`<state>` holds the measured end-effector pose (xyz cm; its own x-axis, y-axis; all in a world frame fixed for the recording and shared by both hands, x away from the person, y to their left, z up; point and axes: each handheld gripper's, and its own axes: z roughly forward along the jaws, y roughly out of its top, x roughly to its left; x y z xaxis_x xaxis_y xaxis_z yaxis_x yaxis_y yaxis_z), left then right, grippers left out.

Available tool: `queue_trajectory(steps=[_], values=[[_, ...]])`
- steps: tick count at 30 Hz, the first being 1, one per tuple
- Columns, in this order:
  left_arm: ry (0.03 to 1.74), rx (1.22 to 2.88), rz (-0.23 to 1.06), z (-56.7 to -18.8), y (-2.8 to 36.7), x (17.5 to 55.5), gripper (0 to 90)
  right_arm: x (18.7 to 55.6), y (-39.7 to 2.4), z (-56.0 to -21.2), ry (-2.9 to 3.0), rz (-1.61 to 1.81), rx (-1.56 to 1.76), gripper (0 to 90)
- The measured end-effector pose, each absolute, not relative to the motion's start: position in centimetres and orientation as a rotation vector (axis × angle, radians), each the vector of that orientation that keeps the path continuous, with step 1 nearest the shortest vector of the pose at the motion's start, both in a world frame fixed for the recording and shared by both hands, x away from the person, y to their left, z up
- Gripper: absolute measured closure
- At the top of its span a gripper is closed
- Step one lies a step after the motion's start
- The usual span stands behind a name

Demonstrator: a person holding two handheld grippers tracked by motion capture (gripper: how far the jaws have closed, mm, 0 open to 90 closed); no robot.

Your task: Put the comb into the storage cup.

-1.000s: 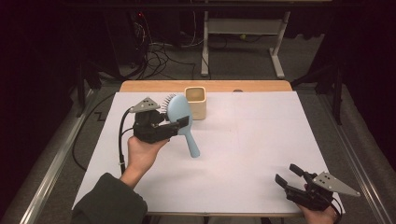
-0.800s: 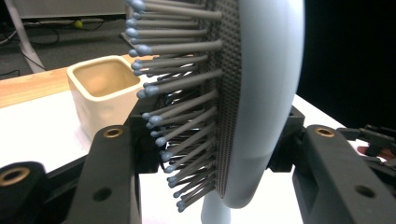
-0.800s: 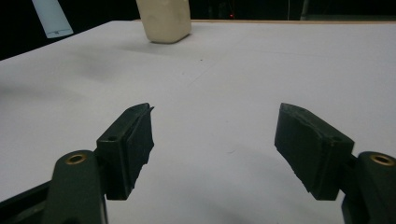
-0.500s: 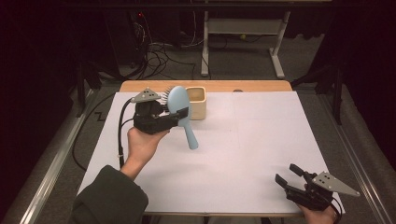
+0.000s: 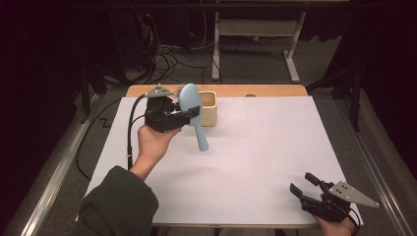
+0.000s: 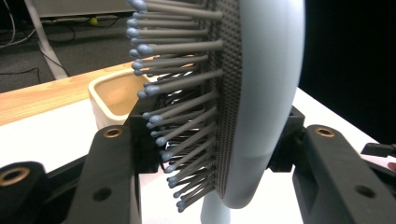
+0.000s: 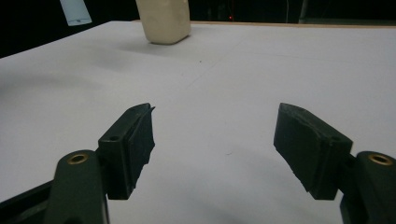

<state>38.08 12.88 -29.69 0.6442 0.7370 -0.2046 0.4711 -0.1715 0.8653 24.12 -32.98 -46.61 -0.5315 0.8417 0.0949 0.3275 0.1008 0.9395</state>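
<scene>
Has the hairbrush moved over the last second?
Yes. The hairbrush, clamped in the left hand-held gripper, went up and back toward the cream container.

A white table (image 5: 275, 162) with a wooden far edge (image 5: 265, 90) stands on grey carpet (image 5: 255, 69). Beyond it the room is dark, with tangled black cables (image 5: 172, 54) and a white desk frame (image 5: 255, 29).

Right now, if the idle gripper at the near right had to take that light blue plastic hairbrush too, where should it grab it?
Probably the handle: it hangs free below the left gripper, which is clamped across the light blue plastic hairbrush at its head. The open right gripper would best come from the side, jaws straddling the narrow stem; the bristles give no firm face.
</scene>
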Motion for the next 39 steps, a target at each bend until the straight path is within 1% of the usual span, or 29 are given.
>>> queue_trajectory(steps=[11, 22, 39], values=[[0.984, 1.820, 0.320, -29.5, 12.6, 39.2, 50.6, 24.1, -33.0, -46.6, 1.910, 1.434, 1.152, 29.6], [0.986, 1.833, 0.351, -28.9, 12.2, 40.0, 50.5, 24.2, -32.9, -46.6, 1.918, 1.442, 1.147, 29.5], [1.000, 1.843, 0.345, -28.6, 11.5, 41.9, 50.8, 24.2, -32.9, -46.7, 1.917, 1.441, 1.146, 29.4]])
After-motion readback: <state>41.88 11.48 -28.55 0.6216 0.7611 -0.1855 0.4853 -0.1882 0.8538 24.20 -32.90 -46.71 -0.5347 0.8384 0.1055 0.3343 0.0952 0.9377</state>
